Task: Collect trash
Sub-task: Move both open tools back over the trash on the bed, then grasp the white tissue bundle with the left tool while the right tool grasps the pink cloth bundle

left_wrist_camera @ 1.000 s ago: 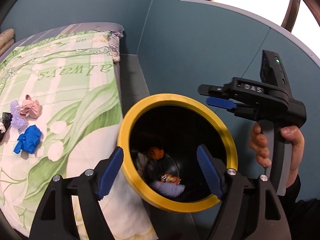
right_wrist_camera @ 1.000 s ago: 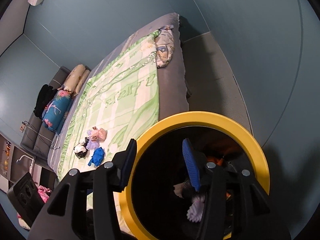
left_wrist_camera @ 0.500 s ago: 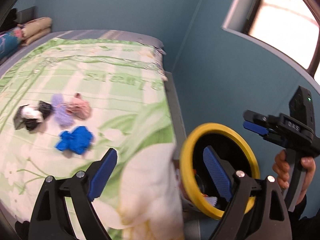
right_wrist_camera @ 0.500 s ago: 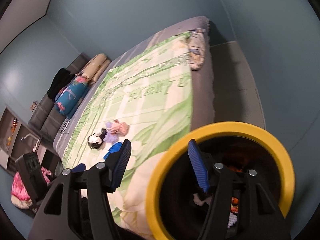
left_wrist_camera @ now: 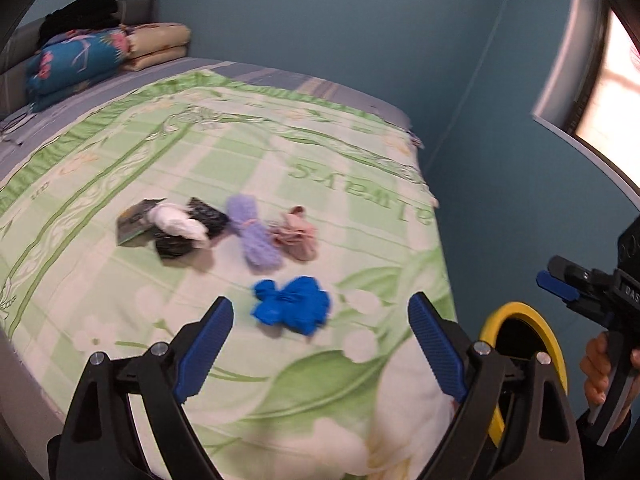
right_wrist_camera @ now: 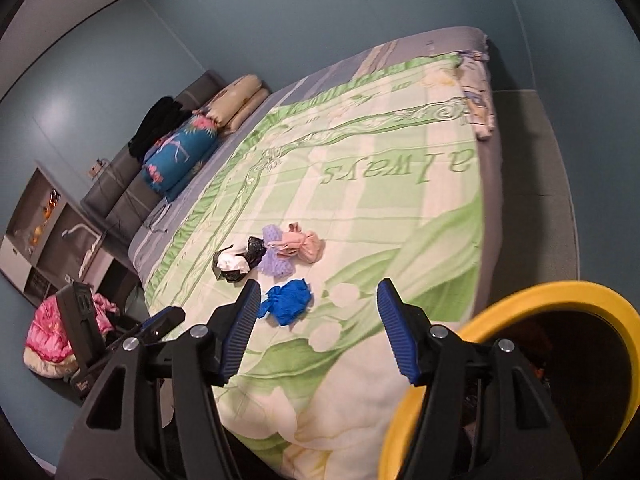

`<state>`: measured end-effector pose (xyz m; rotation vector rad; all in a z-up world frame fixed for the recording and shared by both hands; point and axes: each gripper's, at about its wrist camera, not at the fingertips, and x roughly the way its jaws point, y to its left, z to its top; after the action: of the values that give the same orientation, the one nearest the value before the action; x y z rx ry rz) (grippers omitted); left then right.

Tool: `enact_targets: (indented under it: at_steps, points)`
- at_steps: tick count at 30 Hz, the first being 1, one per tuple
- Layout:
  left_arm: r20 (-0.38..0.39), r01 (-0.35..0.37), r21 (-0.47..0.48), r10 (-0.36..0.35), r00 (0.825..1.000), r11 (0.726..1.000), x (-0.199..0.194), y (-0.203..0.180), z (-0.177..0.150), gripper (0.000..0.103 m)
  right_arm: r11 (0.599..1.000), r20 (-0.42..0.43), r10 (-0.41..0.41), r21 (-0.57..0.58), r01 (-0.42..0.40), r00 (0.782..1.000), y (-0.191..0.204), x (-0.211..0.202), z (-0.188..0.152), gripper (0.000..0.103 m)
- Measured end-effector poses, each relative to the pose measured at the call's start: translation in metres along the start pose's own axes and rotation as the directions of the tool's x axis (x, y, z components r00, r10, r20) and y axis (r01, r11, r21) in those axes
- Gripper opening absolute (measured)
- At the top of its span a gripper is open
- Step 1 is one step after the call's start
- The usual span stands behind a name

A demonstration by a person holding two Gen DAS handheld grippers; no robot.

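On the near part of the green-and-cream printed bedspread (left_wrist_camera: 360, 384), ahead of the wide-open, empty left gripper (left_wrist_camera: 320, 352) and the half-open, empty right gripper (right_wrist_camera: 316, 328), the crumpled blue glove (left_wrist_camera: 291, 310) could be snagged together with the loose sheet, while the yellow-rimmed black bin (right_wrist_camera: 568, 360) is left at the right.

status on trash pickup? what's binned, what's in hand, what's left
Done: the yellow-rimmed bin beside the bed already holds some scraps. In hand: nothing; left gripper and right gripper are both empty, jaws apart. Left on the bedspread: blue glove, purple wad, pink wad, black-and-white wrappers.
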<state>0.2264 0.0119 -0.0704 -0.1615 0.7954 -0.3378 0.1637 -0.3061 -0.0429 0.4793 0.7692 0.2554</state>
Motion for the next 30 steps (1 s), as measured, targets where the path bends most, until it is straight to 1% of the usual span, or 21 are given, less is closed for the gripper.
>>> enact_targets:
  at_steps: [4,9,14,17,22,30]
  points:
    - [-0.005,-0.046,-0.043,0.046,0.999,0.998,0.005,0.029,0.005,0.086,1.0,-0.032,0.013,-0.025,-0.013,0.999,0.012,0.026,0.005,0.057]
    - [-0.023,-0.087,-0.107,0.085,0.996,0.99,0.02,0.064,0.007,0.086,0.998,-0.093,0.004,-0.063,-0.01,0.996,0.023,0.071,0.013,0.057]
    - [-0.052,-0.124,-0.163,0.117,0.992,0.979,0.042,0.092,0.008,0.086,0.995,-0.165,-0.028,-0.101,0.011,0.986,0.031,0.121,0.022,0.057]
    - [-0.076,-0.144,-0.186,0.132,0.988,0.972,0.058,0.108,0.008,0.086,0.991,-0.188,-0.059,-0.131,0.035,0.98,0.037,0.147,0.026,0.058]
    - [-0.099,-0.143,-0.248,0.122,0.988,0.958,0.079,0.132,0.013,0.086,0.985,-0.248,-0.094,-0.164,0.054,0.964,0.046,0.193,0.034,0.058]
    - [-0.087,-0.147,-0.297,0.126,0.988,0.944,0.093,0.15,0.035,0.086,0.966,-0.266,-0.14,-0.25,0.072,0.954,0.06,0.24,0.04,0.058]
